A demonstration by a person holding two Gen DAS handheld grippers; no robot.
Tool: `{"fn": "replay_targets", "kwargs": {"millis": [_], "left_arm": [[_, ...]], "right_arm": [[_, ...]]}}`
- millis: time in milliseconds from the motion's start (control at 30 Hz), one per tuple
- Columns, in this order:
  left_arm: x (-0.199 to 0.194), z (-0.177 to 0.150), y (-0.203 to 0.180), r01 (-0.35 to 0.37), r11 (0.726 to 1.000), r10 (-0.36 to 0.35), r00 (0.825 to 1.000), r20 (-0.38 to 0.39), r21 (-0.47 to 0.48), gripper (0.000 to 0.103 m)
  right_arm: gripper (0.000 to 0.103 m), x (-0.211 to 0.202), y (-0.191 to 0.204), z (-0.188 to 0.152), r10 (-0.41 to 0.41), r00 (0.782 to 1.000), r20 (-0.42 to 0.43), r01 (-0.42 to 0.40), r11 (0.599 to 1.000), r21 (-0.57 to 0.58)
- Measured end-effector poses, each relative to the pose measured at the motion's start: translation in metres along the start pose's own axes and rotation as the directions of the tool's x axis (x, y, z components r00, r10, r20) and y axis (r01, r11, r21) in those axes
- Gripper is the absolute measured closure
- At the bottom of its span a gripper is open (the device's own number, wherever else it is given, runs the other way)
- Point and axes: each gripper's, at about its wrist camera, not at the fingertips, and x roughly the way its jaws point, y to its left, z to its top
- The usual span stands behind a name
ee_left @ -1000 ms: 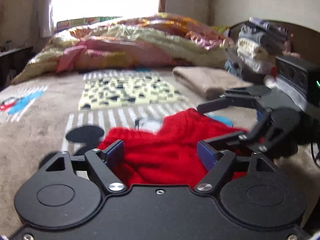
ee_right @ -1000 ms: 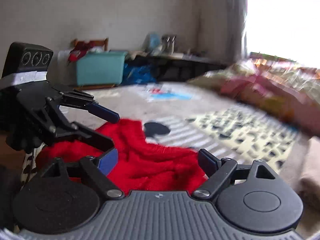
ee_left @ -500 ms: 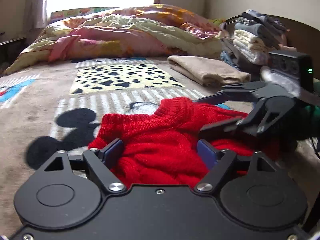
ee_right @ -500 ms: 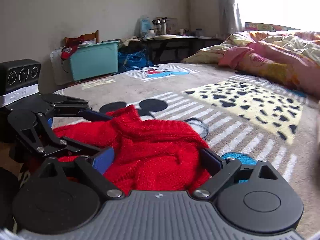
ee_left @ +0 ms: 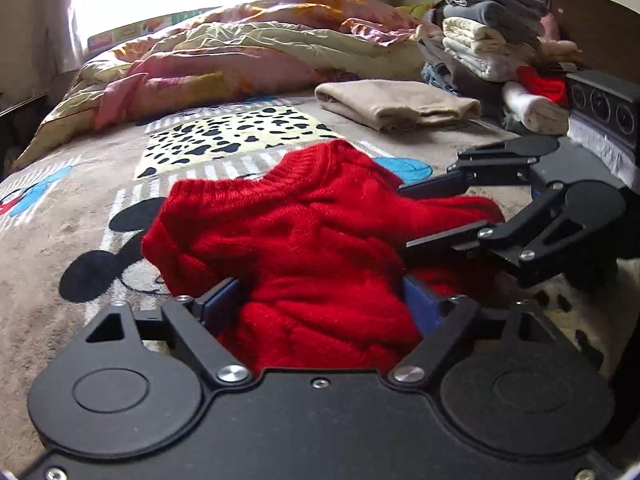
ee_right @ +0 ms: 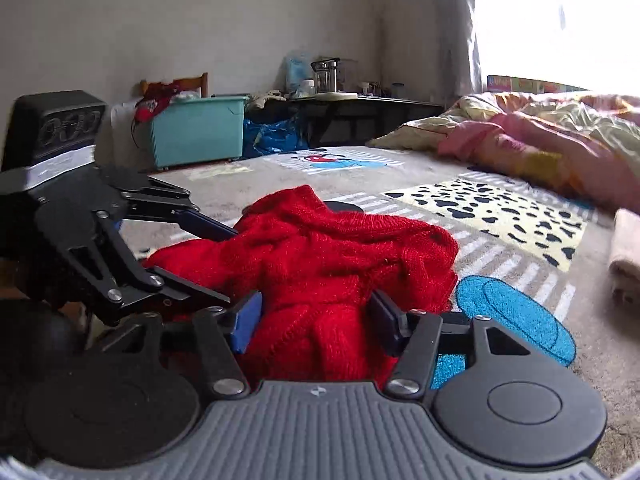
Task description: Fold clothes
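The red knitted sweater [ee_left: 304, 240] lies bunched in a loose heap on the near part of the bed's cartoon-print blanket [ee_left: 60, 240], not flat and with no clean fold visible. I judge folding of this piece has barely begun: it looks like the first grasp.

My left gripper [ee_left: 320, 300] has a ridge of the knit between its jaws; they are opening and stand wide, the pads not visibly pressing. My right gripper [ee_right: 312, 316] is at the sweater's other near edge, jaws closing with a thick bunch of knit between them. Whether the pads already pinch it, I cannot tell for certain; they appear to touch the wool on both sides.

Done so far, by the look of it: a beige folded garment [ee_left: 396, 106] lies farther back on the bed, and a stack of folded clothes [ee_left: 492, 40] sits at the far right by the headboard. Remaining: spread, fold and stack the red one.

Containers: a teal plastic bin [ee_right: 196, 136] stands on the floor by the far wall, with red fabric [ee_right: 154, 98] showing behind its left rim. Its interior is hidden.
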Motion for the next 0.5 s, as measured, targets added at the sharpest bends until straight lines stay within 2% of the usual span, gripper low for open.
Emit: {"fn": "replay_targets", "kwargs": {"millis": [167, 267, 300, 333, 400, 467, 500], "left_arm": [[-0.01, 0.014, -0.003, -0.003, 1.0, 0.003, 1.0, -0.024, -0.005, 0.017], [-0.039, 0.02, -0.016, -0.036, 0.999, 0.035, 0.998, 0.049, 0.025, 0.021], [-0.048, 0.02, -0.022, -0.041, 0.998, 0.038, 0.996, 0.078, 0.041, 0.025], [-0.053, 0.02, -0.027, -0.043, 0.998, 0.038, 0.995, 0.091, 0.056, 0.03], [-0.045, 0.018, -0.035, -0.031, 0.996, 0.027, 0.998, 0.052, 0.082, 0.033], [-0.025, 0.01, -0.038, -0.027, 0.993, 0.031, 0.999, -0.03, 0.111, 0.033], [-0.02, 0.008, -0.039, -0.025, 0.989, 0.032, 0.998, -0.049, 0.143, 0.03]], "right_arm": [[0.042, -0.002, 0.008, 0.006, -0.033, 0.999, -0.011, 0.032, 0.999, -0.019], [0.043, -0.028, 0.011, 0.022, -0.08, 0.995, 0.056, 0.077, 0.995, 0.062], [0.042, -0.042, 0.015, 0.022, -0.104, 0.988, 0.111, 0.097, 0.993, 0.068], [0.047, -0.047, 0.019, 0.022, -0.102, 0.987, 0.122, 0.095, 0.993, 0.063], [0.053, -0.043, 0.026, 0.018, -0.071, 0.995, 0.067, 0.068, 0.997, 0.048], [0.053, -0.027, 0.025, 0.007, -0.062, 0.998, -0.023, 0.063, 0.996, 0.055], [0.053, -0.026, 0.021, 0.001, -0.052, 0.998, -0.02, 0.053, 0.995, 0.088]]}}
